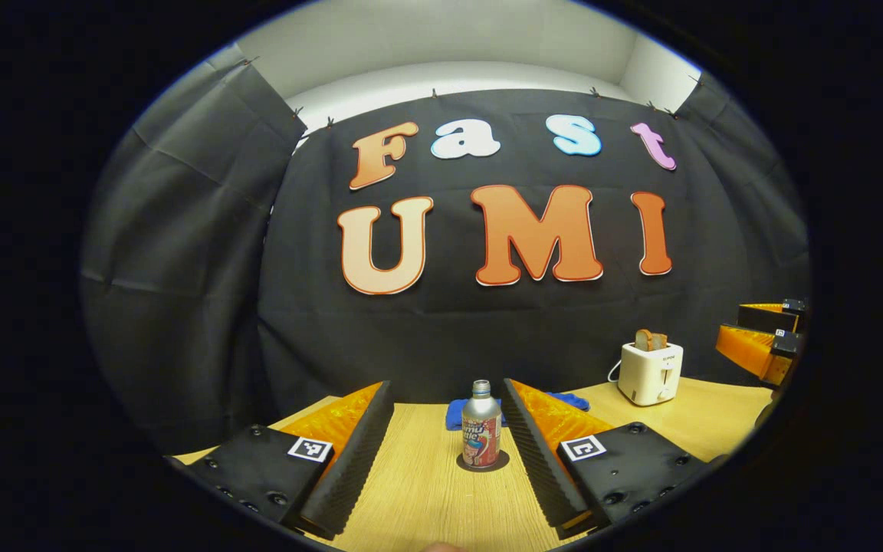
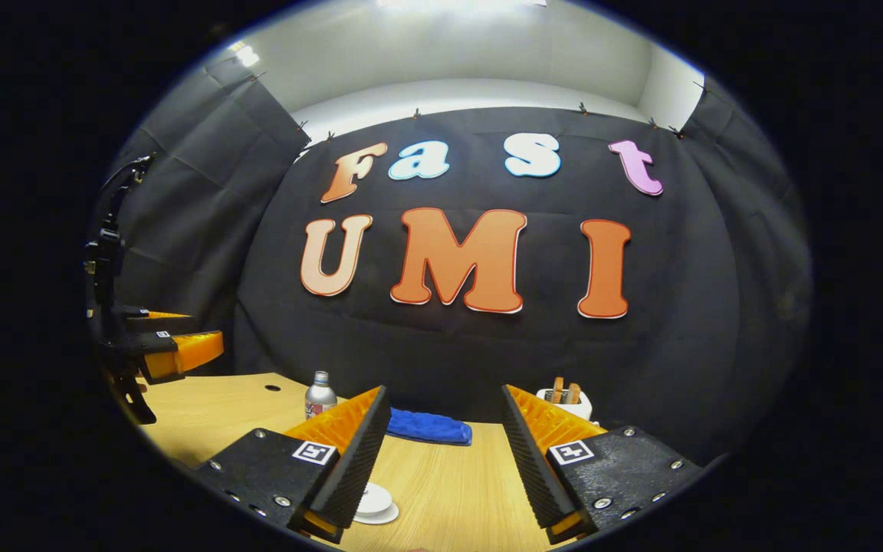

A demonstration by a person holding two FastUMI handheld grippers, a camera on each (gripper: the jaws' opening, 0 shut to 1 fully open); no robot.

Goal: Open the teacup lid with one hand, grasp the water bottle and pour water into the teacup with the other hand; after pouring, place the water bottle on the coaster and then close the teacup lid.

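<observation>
Left gripper view: left gripper [image 1: 448,452] at the bottom of the frame, jaws spread wide, nothing between the fingers touching them. Centred in the gap, farther off on the wooden table [image 1: 426,491], a water bottle [image 1: 480,425], upright, cap on, standing on a dark round coaster [image 1: 483,463] whose edge peeks out around the base. Just behind the bottle, a blue cloth [image 1: 457,414], partly hidden by the bottle and by the right-hand finger. Toward the right of the frame, a white toaster [image 1: 650,372] with slices of bread [image 1: 650,340] sticking out of the top, standing near the back edge of the table. At the far right edge, the right gripper [image 1: 765,337], seen side-on above the table, fingers apart.

Right gripper view: right gripper [image 2: 446,452] at the bottom of the frame, jaws open, holding nothing. Low in the frame beside the left-hand finger, a white teacup lid [image 2: 374,500], partly hidden by that finger; cup body beneath not clear. Blue cloth [image 2: 428,426] lying between the fingers farther back. Water bottle [image 2: 320,395] at centre left, upright, well apart from the lid. Toaster [image 2: 564,400] behind the right-hand finger, mostly hidden. Left gripper [image 2: 173,341] at the far left edge, raised above the table [image 2: 449,491], fingers parted.
</observation>
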